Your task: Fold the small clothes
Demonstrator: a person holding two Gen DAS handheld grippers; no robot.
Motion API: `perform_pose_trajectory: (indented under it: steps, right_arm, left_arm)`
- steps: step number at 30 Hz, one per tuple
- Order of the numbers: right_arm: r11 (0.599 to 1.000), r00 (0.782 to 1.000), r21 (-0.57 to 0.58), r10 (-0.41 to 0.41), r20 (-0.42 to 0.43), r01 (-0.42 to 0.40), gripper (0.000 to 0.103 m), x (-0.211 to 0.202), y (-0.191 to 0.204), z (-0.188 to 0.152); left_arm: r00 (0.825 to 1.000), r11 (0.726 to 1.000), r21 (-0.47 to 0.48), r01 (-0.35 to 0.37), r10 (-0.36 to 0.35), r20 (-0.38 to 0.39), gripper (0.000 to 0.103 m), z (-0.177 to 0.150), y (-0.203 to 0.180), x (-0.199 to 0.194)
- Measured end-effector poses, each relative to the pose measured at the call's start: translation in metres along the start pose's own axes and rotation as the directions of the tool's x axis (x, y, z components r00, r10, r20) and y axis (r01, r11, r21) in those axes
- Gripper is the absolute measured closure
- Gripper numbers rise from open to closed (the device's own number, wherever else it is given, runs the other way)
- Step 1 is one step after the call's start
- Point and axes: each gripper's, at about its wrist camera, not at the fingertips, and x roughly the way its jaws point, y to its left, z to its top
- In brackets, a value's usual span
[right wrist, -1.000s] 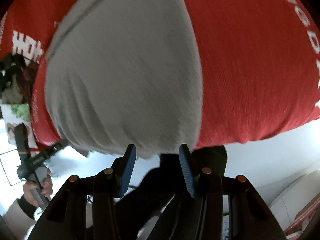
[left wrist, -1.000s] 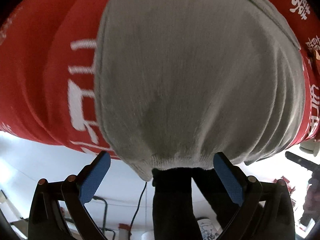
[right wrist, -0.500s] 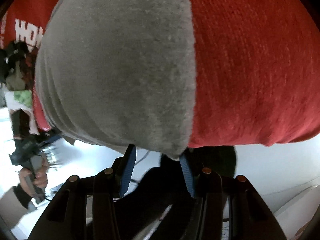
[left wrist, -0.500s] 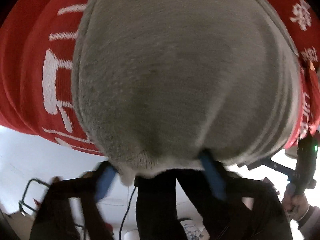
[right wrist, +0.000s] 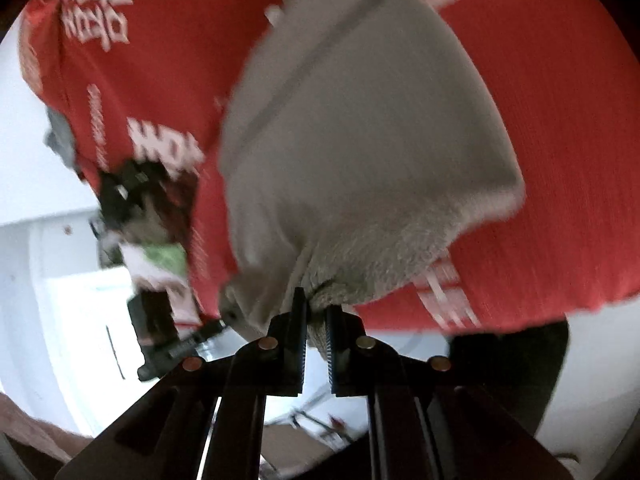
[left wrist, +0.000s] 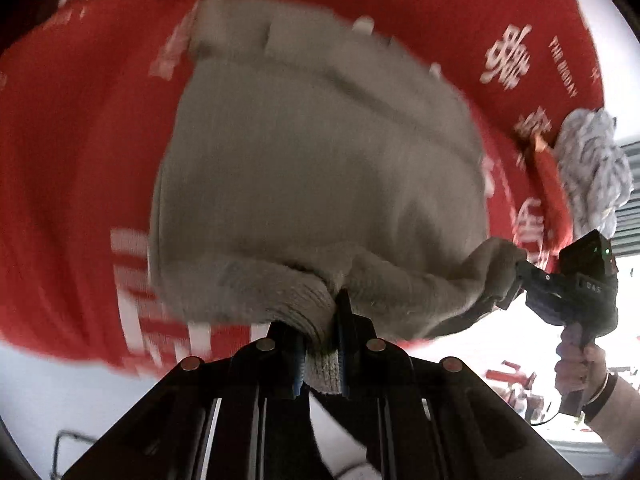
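Note:
A small grey knitted garment [left wrist: 320, 184] lies on a red cloth with white lettering [left wrist: 72, 168]. My left gripper [left wrist: 320, 344] is shut on the garment's ribbed near edge. In the right wrist view the same grey garment [right wrist: 368, 160] lies on the red cloth [right wrist: 560, 200], and my right gripper [right wrist: 316, 332] is shut on its near edge at another corner. The edge bunches up between both pairs of jaws. My right gripper also shows at the right of the left wrist view [left wrist: 516, 276], holding the cloth's corner.
A blue-white striped rolled cloth [left wrist: 592, 172] lies at the right end of the red cloth. A dark bundle with green and white items [right wrist: 148, 220] sits at the left edge in the right wrist view. The red cloth's near edge drops off to white floor.
Both grippers went from open, just in front of the garment's near edge, to shut on that edge. The edge is now bunched and lifted off the red cloth.

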Motion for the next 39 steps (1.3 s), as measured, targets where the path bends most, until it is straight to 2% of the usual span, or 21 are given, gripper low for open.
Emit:
perform_pose_trajectory:
  steps: [5,8,9,13,14,15,16,17,18,22,23,25,26,27,33,37,39]
  right_arm:
    - [0.999,0.993,0.013,0.04,0.107,-0.041,0.094,-0.005,0.008,0.049]
    - [0.998,0.987,0.054,0.03,0.155,-0.039,0.094,-0.003,0.003,0.074]
    - [0.997,0.985,0.072,0.021,0.169,-0.033,0.095,0.004,0.005,0.083]
    - [0.993,0.981,0.111,0.006,0.196,-0.028,0.096,0.001,-0.005,0.105]
    - [0.993,0.981,0.115,0.001,0.196,-0.024,0.096,0.001,-0.007,0.11]
    - [0.992,0.982,0.124,-0.013,0.188,-0.011,0.096,0.0,-0.009,0.115]
    - [0.992,0.983,0.129,-0.019,0.18,-0.004,0.096,0.002,-0.009,0.119]
    - [0.991,0.985,0.13,-0.024,0.172,0.002,0.095,0.004,-0.009,0.123]
    - [0.991,0.986,0.13,-0.038,0.16,0.017,0.092,0.006,-0.007,0.128]
    - [0.988,0.987,0.125,-0.103,0.126,0.087,0.091,0.008,-0.006,0.144]
    - [0.987,0.986,0.122,-0.118,0.12,0.103,0.088,0.009,-0.004,0.148]
    - [0.983,0.979,0.096,-0.167,0.113,0.157,0.072,0.009,0.003,0.156]
    - [0.979,0.974,0.072,-0.199,0.108,0.192,0.049,0.009,0.008,0.159]
    - [0.976,0.971,0.051,-0.216,0.106,0.211,0.039,0.01,0.012,0.161]
    - [0.915,0.926,-0.139,-0.374,0.06,0.378,0.039,0.022,0.032,0.171]
    - [0.869,0.893,-0.225,-0.451,0.011,0.441,0.039,0.038,0.033,0.176]
    - [0.861,0.887,-0.248,-0.462,-0.017,0.444,0.039,0.045,0.031,0.178]
  left_arm:
    - [0.997,1.0,-0.005,-0.03,0.03,0.077,0.089,0.058,0.013,0.015]
    - [0.989,0.993,-0.044,-0.107,0.111,0.097,0.089,0.074,0.01,0.028]
    - [0.987,0.99,-0.056,-0.13,0.135,0.083,0.089,0.084,0.013,0.03]
    - [0.988,0.986,-0.077,-0.149,0.152,0.033,0.086,0.09,0.011,0.037]
    - [0.983,0.982,-0.065,-0.176,0.178,0.035,0.069,0.09,0.01,0.034]
    - [0.979,0.978,-0.059,-0.198,0.201,0.043,0.059,0.088,0.008,0.033]
    - [0.967,0.968,-0.049,-0.245,0.248,0.064,0.027,0.086,0.005,0.029]
    - [0.955,0.959,-0.048,-0.279,0.282,0.09,0.018,0.082,0.002,0.026]
    - [0.945,0.953,-0.041,-0.299,0.302,0.126,0.018,0.082,0.0,0.018]
    - [0.949,0.954,-0.047,-0.296,0.299,0.102,0.018,0.093,0.009,0.016]
    - [0.948,0.952,-0.04,-0.302,0.305,0.094,0.018,0.096,0.01,0.018]
    - [0.944,0.946,-0.006,-0.323,0.323,0.07,0.018,0.103,0.008,0.029]
    - [0.944,0.945,0.003,-0.326,0.325,0.062,0.018,0.103,0.007,0.031]
    - [0.943,0.944,0.016,-0.33,0.329,0.048,0.018,0.106,0.006,0.037]
    - [0.944,0.944,0.03,-0.329,0.329,-0.006,0.018,0.122,-0.008,0.061]
    - [0.939,0.937,0.075,-0.341,0.344,-0.033,0.018,0.131,-0.016,0.066]
    - [0.94,0.938,0.088,-0.335,0.339,-0.043,0.018,0.133,-0.017,0.067]
